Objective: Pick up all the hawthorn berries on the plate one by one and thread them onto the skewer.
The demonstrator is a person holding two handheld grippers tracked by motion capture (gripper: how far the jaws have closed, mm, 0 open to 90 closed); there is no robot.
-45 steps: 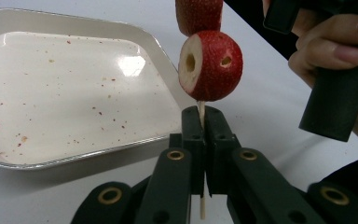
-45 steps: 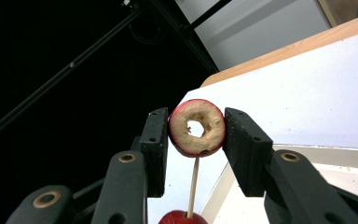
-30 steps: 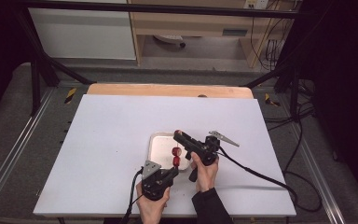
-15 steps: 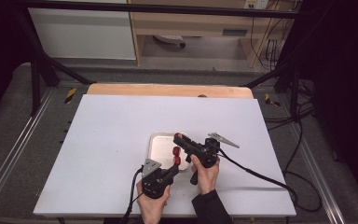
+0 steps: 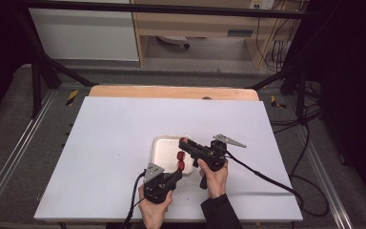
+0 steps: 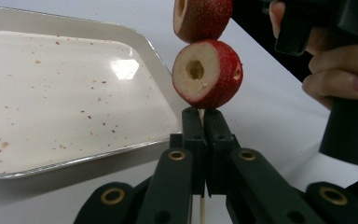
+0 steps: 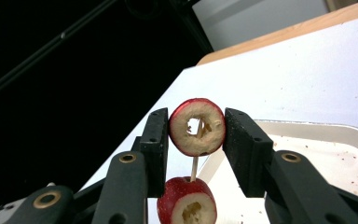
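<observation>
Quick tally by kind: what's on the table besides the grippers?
Red cored fruit pieces on the skewer: 3
Thin wooden skewer: 1
White rectangular tray: 1
Total: 5

Both hands come in from the near edge of the scene. The left hand (image 5: 153,210) holds the left gripper (image 5: 177,173), pointing far and right, its 2 jaws pressed fully together. The right hand (image 5: 214,177) holds the right gripper (image 5: 183,141), pointing left, raised above the left one, its jaws partly apart and clamped.
</observation>
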